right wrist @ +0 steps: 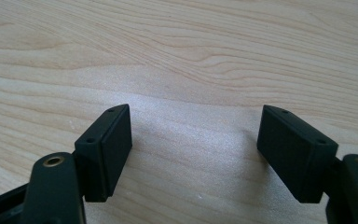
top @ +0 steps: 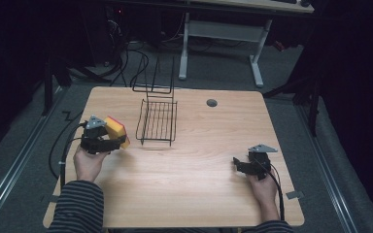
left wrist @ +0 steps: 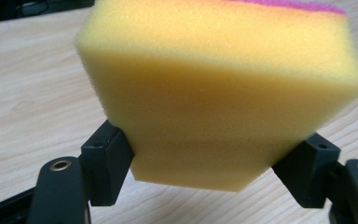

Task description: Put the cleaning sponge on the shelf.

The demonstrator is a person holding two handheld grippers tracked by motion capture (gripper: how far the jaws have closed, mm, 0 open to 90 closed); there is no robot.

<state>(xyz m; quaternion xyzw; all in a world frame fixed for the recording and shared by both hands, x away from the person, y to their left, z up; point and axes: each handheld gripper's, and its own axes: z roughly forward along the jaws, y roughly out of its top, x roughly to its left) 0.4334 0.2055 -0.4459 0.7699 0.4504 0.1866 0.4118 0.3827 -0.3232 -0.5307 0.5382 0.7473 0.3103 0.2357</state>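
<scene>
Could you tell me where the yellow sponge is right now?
In the high view, the sponge sits pinched in the left gripper at the table's left edge, just left of the wire rack.

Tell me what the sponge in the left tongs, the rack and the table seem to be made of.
Sponge: soft yellow foam, matte, with fine open pores; it dents where the left tongs squeeze it. A pink layer on one face looks like scouring pad, though that is unclear.
Rack: thin black wire, probably coated metal.
Table: pale wood grain, smooth with a slight sheen; possibly laminate rather than solid wood.
</scene>
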